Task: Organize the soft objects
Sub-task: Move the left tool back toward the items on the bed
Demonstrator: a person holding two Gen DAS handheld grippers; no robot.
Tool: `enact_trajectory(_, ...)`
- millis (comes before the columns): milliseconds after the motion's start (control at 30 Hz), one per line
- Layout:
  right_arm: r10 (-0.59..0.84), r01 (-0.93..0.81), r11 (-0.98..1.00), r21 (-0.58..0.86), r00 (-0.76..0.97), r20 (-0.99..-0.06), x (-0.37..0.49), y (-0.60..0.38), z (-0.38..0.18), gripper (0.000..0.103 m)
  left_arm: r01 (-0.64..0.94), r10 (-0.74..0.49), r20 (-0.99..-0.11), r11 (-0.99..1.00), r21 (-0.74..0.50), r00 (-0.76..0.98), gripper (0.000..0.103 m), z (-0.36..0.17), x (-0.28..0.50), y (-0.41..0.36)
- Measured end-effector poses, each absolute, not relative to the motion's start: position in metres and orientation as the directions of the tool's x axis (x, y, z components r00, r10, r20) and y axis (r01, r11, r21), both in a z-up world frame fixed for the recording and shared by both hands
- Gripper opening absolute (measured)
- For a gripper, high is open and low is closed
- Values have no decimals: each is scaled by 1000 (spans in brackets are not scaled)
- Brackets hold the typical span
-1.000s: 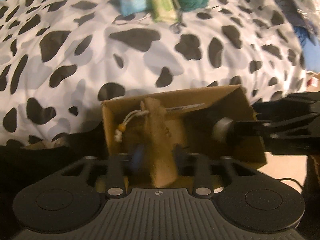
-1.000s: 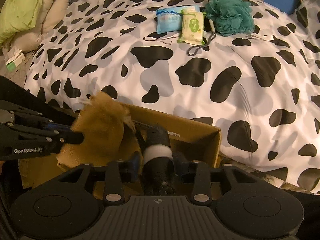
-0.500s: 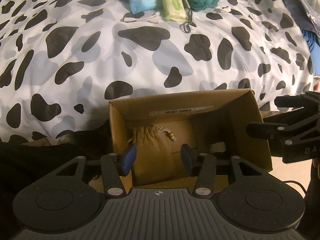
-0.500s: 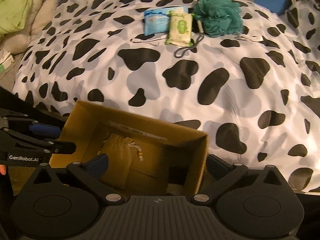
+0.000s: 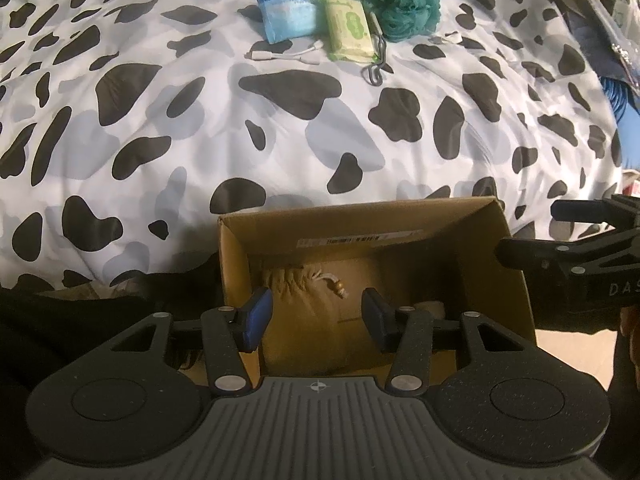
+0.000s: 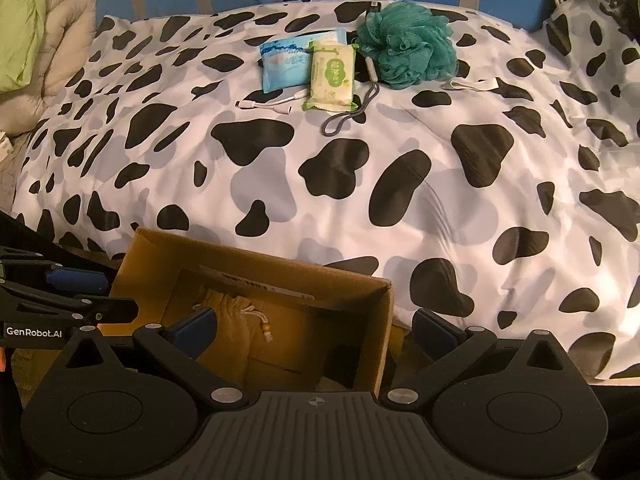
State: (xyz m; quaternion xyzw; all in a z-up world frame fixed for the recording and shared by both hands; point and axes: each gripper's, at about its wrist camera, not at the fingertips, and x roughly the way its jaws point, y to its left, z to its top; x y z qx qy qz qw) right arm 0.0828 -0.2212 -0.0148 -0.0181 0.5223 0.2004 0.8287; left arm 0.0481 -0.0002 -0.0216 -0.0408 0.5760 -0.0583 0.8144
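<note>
Cow-print duvet (image 6: 360, 168), pouch (image 5: 320, 312) drawstring-end seemingly toward bed in box (image 5: 516, 280), both fingers apart, empty.

duvet (image 6: 360, 168): white – black and grey cow patches
box (image 6: 256, 276): brown
pouch (image 5: 320, 312): tan
puff (image 6: 408, 44): teal

I am looking into a home bedroom: a bed (image 6: 360, 184) wearing a cow-print duvet, pillows (image 6: 24, 28) lying far left.

Both wrist cams look steeply down, close over the cardboard box (image 5: 516, 280) (image 6: 376, 320); both share the cow-print duvet (image 5: 200, 120) (image 6: 440, 160) beyond.
</note>
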Motion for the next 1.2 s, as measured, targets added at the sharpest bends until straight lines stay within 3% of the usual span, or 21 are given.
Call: enact_trajectory(1200, 301, -309, 940, 145, 547, -781, 106, -239, 11, 103, -4, -153, -861, 984, -177, 484, 48, 3, 57, 13)
